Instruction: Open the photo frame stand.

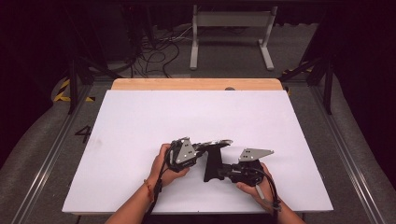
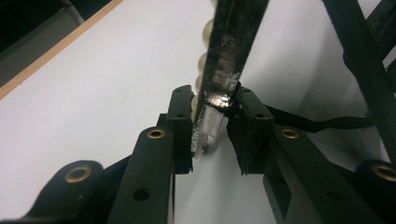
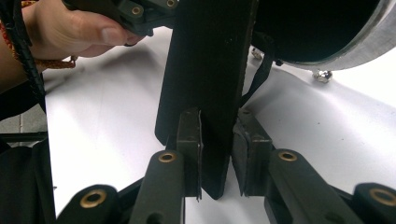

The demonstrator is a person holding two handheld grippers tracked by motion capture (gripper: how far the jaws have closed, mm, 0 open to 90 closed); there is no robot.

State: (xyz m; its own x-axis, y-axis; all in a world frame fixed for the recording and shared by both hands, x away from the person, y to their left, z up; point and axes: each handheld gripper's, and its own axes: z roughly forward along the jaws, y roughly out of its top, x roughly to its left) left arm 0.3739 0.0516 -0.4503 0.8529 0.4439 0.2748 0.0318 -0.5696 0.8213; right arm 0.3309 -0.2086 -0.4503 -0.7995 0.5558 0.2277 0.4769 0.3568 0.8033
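Note:
A flat black panel (image 1: 212, 161) stands upright near the front middle of the white table top (image 1: 140, 121). On its top sits a dark round piece with a silver rim (image 1: 217, 142). My left gripper (image 1: 205, 145) reaches in from the left. In the left gripper view its jaws (image 2: 215, 109) pinch the silver-edged rim (image 2: 231, 51), which has pale beads (image 2: 204, 60) along one side. My right gripper (image 1: 219, 170) comes from the right and low. In the right gripper view it (image 3: 217, 135) is shut on the lower end of the black panel (image 3: 210, 60), below the rimmed piece (image 3: 336, 51).
The table's wooden back edge (image 1: 196, 84) runs along the far side. Behind it on the floor stand a white metal frame (image 1: 231, 28) and a tangle of cables (image 1: 159, 56). A hand (image 3: 70, 28) holding the left gripper shows in the right gripper view.

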